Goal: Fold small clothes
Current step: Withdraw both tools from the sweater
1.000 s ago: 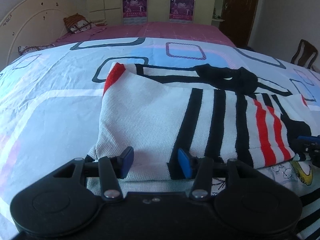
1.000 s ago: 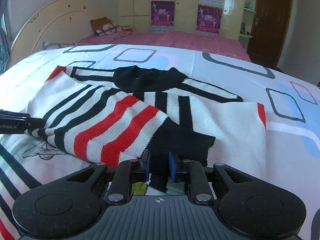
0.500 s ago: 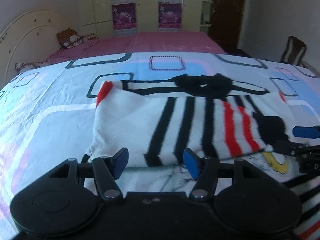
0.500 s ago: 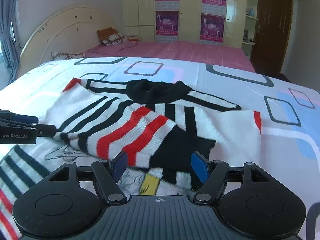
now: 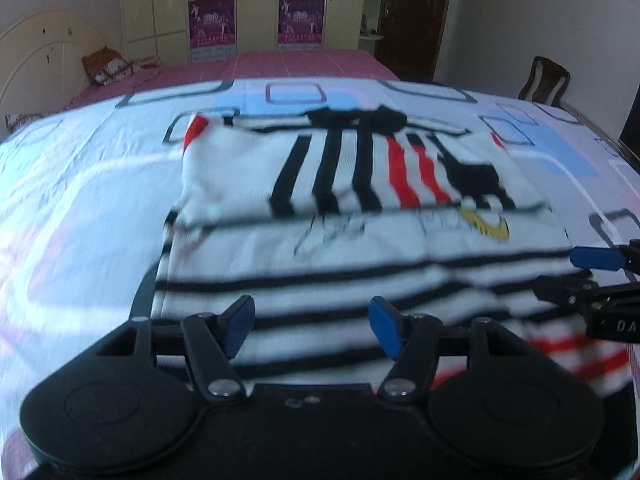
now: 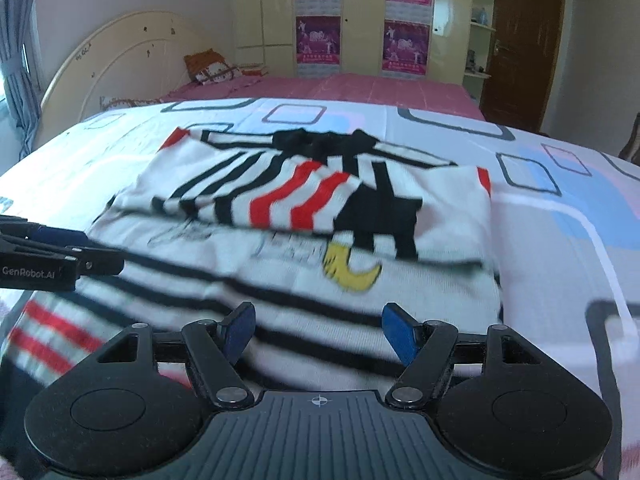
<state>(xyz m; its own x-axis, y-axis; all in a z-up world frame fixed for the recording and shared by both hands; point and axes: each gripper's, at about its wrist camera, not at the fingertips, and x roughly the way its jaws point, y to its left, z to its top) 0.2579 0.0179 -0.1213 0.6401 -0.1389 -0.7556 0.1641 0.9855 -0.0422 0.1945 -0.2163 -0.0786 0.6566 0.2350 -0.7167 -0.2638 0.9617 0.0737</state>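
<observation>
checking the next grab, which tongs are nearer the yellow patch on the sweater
Right. The yellow patch lies just ahead of the right tongs, slightly right of centre. From the left tongs it sits farther off, up and well to the right.

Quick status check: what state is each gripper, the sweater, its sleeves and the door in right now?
Left gripper: jaws open, holding nothing.
Right gripper: jaws open, holding nothing.
Striped sweater: flat on the bedspread, bottom half unfolded.
Sleeves: folded across the chest.
Door: closed.

Sweater (image 5: 360,264) near half motion-blurred; drawn motif (image 6: 280,246) illegible; lower hem hidden behind right tongs (image 6: 318,334).
</observation>
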